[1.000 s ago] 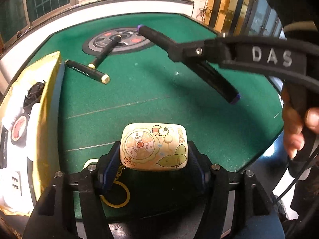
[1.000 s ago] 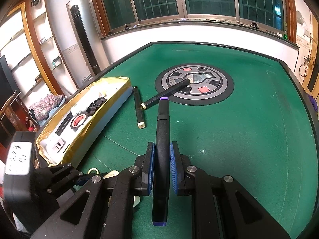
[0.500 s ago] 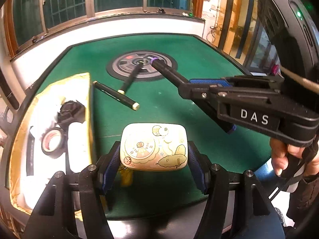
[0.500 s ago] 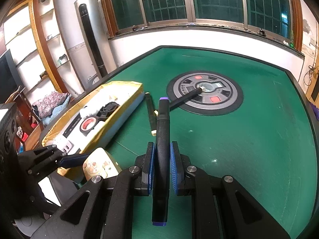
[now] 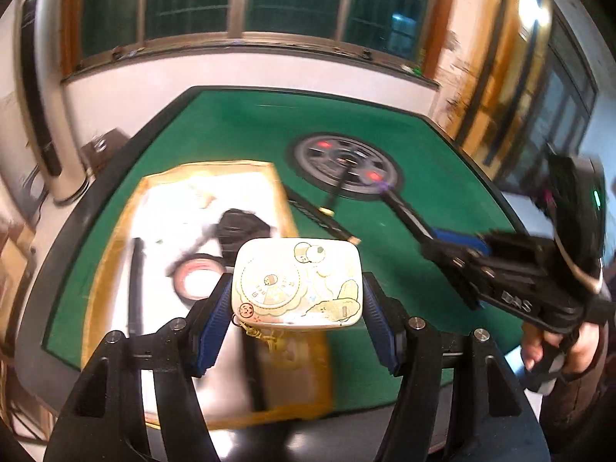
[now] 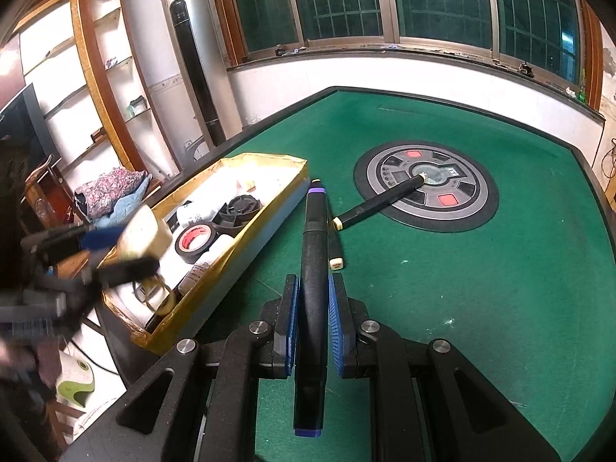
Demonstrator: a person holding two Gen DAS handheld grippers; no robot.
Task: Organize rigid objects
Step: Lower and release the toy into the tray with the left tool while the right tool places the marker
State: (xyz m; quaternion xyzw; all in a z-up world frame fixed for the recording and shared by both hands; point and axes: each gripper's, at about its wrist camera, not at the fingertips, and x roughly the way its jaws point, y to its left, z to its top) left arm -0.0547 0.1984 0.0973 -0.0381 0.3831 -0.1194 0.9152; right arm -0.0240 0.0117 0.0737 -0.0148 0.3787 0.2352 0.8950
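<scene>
Cartoon tin [image 5: 297, 282] is clamped btw pads of left gripper [image 5: 297, 308], held above the yellow tray [image 5: 115, 238]. Right gripper [image 6: 312, 308] is closed on black marker [image 6: 312, 269], over green table [image 6: 500, 269] w/ two markers [image 6: 379, 202] lying near.

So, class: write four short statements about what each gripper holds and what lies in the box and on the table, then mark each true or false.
1. The left gripper holds a cream case. True.
2. The right gripper is open. False: it is shut on a black marker.
3. A tape roll lies in the box. True.
4. No markers lie on the table. False: two markers lie there.
</scene>
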